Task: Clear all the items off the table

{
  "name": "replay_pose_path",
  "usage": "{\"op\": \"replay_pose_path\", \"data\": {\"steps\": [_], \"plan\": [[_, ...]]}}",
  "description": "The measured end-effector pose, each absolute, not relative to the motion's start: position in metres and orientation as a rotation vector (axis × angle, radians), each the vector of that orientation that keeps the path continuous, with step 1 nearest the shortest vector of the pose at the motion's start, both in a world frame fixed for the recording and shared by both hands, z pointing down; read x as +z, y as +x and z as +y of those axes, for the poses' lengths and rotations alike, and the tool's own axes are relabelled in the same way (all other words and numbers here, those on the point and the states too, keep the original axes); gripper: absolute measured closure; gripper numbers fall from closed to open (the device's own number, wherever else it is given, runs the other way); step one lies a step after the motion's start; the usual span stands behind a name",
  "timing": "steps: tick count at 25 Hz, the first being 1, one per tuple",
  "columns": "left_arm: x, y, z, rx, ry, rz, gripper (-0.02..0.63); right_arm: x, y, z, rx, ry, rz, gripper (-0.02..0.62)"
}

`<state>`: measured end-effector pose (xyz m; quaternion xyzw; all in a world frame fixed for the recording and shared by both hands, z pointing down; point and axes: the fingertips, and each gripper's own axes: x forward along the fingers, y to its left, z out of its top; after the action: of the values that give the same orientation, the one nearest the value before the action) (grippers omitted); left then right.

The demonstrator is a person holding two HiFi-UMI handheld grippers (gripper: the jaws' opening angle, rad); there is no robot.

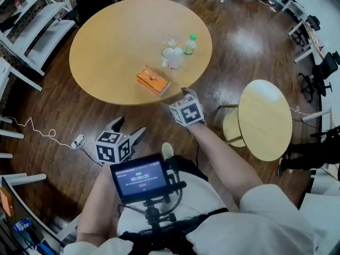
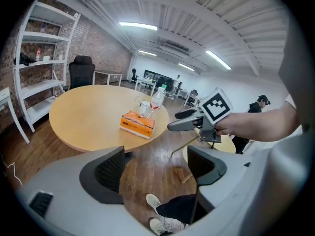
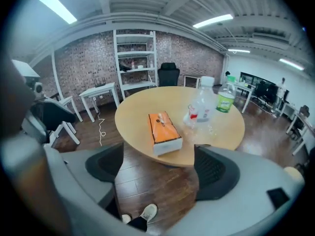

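Observation:
An orange tissue box [image 1: 152,81] lies near the front edge of the round wooden table [image 1: 106,41]. Behind it stand a whitish cup [image 1: 171,57], a clear glass [image 1: 170,40] and a green-capped bottle [image 1: 189,44]. My right gripper [image 1: 182,93] hovers just off the table's front edge, right of the box, open and empty. In the right gripper view the tissue box [image 3: 164,130] lies beyond the wide jaws [image 3: 160,163]. My left gripper [image 1: 129,127] hangs lower over the floor, also open [image 2: 155,168] with nothing in it. Its view shows the tissue box [image 2: 138,123] and the right gripper [image 2: 189,120].
A small round side table [image 1: 264,118] with a chair stands to the right. White shelving [image 1: 32,20] lines the left wall, and office chairs [image 1: 321,65] sit at the far right. A cable [image 1: 42,132] lies on the wooden floor. A screen [image 1: 141,177] hangs at my chest.

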<state>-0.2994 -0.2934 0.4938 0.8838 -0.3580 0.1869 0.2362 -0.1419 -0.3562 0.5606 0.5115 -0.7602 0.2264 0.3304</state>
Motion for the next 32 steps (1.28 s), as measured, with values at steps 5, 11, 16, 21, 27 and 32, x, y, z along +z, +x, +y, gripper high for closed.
{"op": "replay_pose_path", "data": {"steps": [5,11,16,21,27,32], "plan": [[0.500,-0.263,-0.263,0.517,2.529,-0.839,0.204,0.533,-0.077,-0.250,0.668,1.528,-1.944,0.135],[0.504,-0.197,-0.207,0.494,2.590,-0.626,0.204,0.507,0.025,-0.099,0.754,1.810,-1.752,0.135],[0.501,-0.148,-0.173,0.507,2.638,-0.517,0.202,0.485,0.094,-0.015,0.745,1.983,-1.621,0.137],[0.495,-0.088,-0.134,0.551,2.690,-0.438,0.193,0.478,0.142,0.049,0.759,2.126,-1.584,0.137],[0.478,0.002,-0.072,0.588,2.738,-0.433,0.192,0.472,0.217,0.118,0.784,2.220,-1.670,0.137],[0.478,0.072,-0.020,0.643,2.744,-0.451,0.186,0.462,0.279,0.160,0.758,2.224,-1.761,0.137]]}}
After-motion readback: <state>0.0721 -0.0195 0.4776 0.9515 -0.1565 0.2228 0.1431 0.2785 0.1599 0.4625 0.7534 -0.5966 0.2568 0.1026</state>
